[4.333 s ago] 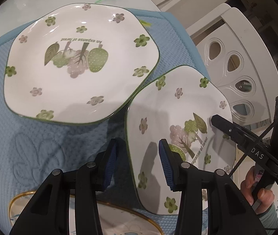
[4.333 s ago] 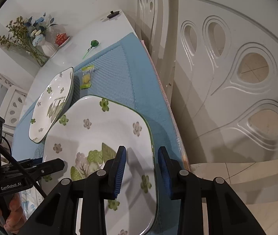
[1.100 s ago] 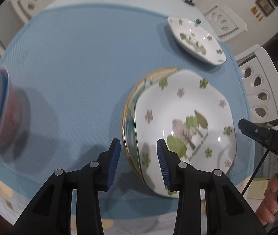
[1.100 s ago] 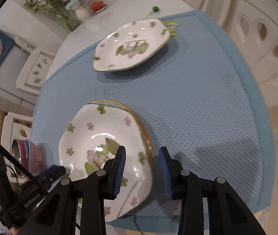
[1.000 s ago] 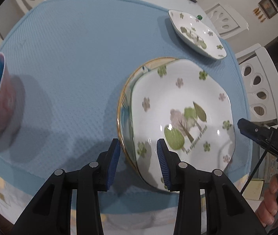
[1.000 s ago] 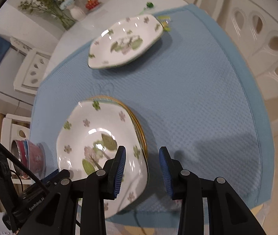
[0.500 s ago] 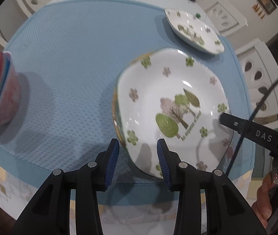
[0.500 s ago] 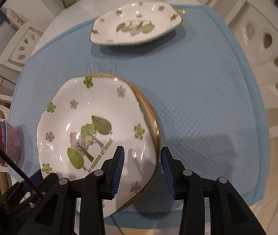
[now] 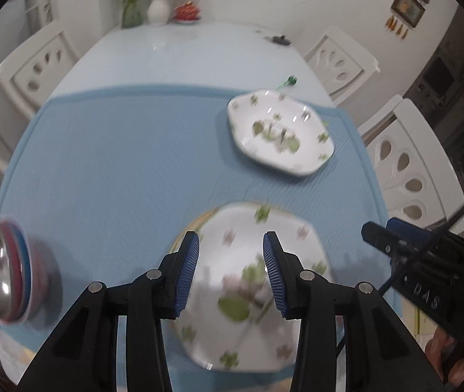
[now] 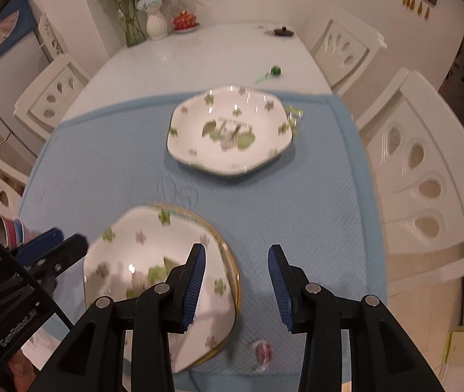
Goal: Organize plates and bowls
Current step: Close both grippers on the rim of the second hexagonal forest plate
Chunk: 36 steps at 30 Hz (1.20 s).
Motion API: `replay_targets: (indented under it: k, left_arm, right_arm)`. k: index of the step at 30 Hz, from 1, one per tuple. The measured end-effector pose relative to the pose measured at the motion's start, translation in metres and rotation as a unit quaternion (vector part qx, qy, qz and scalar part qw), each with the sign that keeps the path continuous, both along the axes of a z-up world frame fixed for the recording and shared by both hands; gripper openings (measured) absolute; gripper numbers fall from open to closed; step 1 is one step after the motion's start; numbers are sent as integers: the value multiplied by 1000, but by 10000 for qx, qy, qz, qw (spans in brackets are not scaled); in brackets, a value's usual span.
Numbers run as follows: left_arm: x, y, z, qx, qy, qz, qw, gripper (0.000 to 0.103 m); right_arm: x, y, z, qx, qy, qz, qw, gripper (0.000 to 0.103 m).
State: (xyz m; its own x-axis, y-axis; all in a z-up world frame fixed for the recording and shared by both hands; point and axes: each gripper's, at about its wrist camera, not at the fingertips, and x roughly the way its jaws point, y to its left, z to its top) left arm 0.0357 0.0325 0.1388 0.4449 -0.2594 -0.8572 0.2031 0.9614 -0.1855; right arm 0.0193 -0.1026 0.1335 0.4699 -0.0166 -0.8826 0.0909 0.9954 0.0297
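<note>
Both grippers — left (image 9: 231,274), right (image 10: 236,282) — hover with jaws parted and empty above the stacked floral plate (image 10: 133,254)

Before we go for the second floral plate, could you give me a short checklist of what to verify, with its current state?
1. Left gripper empty, jaws apart with nothing between the pads: ok.
2. Right gripper empty, jaws apart: ok.
3. First floral plate lying on the gold-rimmed plate: ok, though whether it sits centred cannot tell.
4. Far floral plate lying alone on the blue mat, rim reachable: ok.
5. Wrapped candy near the stack, clear of the path to the far plate: ok.
6. Stacked bowls at the mat's left edge standing steady: cannot tell, the view is blurred.
</note>
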Motion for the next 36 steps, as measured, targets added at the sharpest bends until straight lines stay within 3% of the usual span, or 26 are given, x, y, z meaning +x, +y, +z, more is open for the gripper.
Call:
replay_targets:
  k: [7, 14, 23, 32, 36]
  left_arm:
    - [50, -20, 20, -113, -264, -50, 9996, 38]
    - [103, -25, 8, -177, -179, 72, 9997, 38]
    - [155, -36, -30, -27, 210, 195, 9996, 38]
    - [185, -52, -63, -5, 586, 122, 9982, 39]
    - [193, -50, -74, 13, 650, 158, 9978, 42]
  right_arm:
    - [41, -10, 21, 51, -53, -73, 9999, 38]
    - [89, -20, 26, -6, -18, -207, 9998, 38]
    - [151, -40, -5, 104, 247, -133, 9996, 39]
    - [185, -85, -39, 336, 535, -495, 9968, 40]
    - [188, -115, -53, 1095, 555, -616, 9905, 40]
